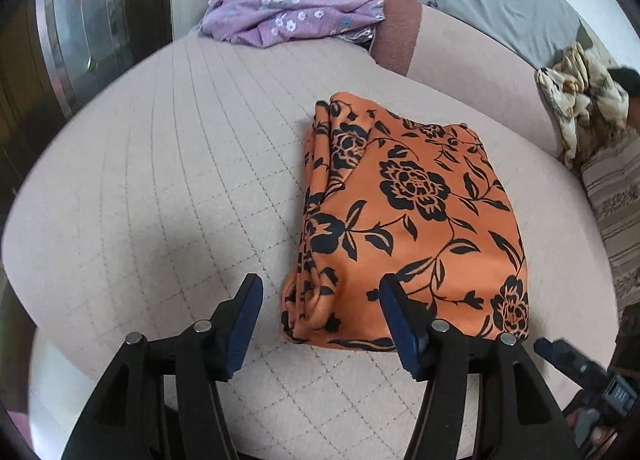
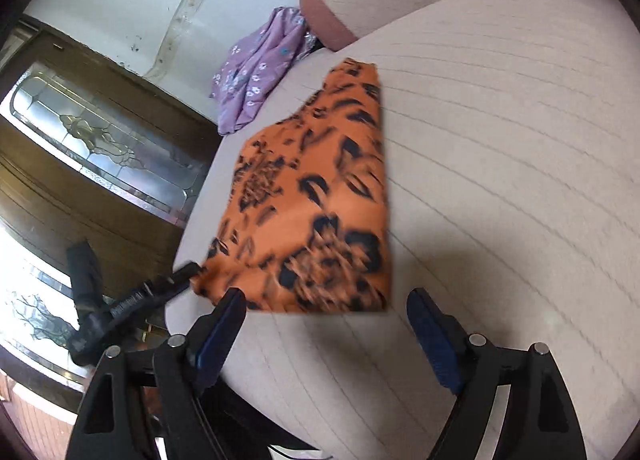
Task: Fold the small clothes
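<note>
An orange cloth with black flowers (image 1: 408,220) lies folded into a rough rectangle on the pale quilted cushion (image 1: 160,188). It also shows, blurred, in the right wrist view (image 2: 320,196). My left gripper (image 1: 320,292) is open and empty, just above the cloth's near left corner. My right gripper (image 2: 326,304) is open and empty at the cloth's near edge. The right gripper's tip (image 1: 576,360) shows low right in the left wrist view. The left gripper (image 2: 120,308) shows at left in the right wrist view.
A crumpled purple flowered garment (image 1: 288,8) lies at the far edge of the cushion, next to a pink bolster (image 1: 400,28). A brown patterned cloth (image 1: 580,100) sits at the right. A wooden door with glass panes (image 2: 100,140) stands beyond the cushion's edge.
</note>
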Demonstrator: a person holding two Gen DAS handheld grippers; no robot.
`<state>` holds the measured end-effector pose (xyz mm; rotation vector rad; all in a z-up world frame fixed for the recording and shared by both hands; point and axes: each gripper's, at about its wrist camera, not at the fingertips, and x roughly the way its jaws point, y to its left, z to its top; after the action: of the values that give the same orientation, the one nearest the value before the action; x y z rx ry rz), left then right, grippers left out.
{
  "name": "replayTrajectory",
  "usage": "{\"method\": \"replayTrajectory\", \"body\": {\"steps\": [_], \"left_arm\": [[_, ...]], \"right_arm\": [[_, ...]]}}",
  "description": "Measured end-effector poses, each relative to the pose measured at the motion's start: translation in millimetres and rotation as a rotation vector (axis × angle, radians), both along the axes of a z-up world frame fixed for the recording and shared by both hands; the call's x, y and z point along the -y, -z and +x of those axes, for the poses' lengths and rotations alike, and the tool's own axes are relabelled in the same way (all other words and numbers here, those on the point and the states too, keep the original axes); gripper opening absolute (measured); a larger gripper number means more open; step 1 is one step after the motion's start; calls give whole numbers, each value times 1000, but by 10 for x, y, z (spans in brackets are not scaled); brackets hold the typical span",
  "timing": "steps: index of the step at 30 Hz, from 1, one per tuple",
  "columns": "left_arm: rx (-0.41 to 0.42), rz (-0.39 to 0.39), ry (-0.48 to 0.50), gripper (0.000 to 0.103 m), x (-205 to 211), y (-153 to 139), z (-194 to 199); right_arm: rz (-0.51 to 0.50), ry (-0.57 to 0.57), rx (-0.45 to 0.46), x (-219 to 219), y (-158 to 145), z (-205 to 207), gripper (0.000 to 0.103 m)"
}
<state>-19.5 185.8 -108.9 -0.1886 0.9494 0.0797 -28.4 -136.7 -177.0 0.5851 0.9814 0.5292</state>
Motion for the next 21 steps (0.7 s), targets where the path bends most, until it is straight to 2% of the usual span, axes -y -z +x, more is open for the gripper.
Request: {"method": "replayTrajectory", "body": {"steps": [1, 3, 10, 21], "left_arm": [[2, 14, -1, 68, 11, 6, -16], [11, 33, 1, 70, 53, -35, -41], [19, 70, 12, 70, 159, -98, -69], [3, 63, 17, 70, 173, -32, -54]], "right_arm": [[-8, 2, -2, 16, 23, -45, 85], [-23, 2, -6, 38, 66, -92, 85], [-25, -2, 11, 73, 52, -120, 85], [-23, 3, -12, 100, 134, -139, 85]]}}
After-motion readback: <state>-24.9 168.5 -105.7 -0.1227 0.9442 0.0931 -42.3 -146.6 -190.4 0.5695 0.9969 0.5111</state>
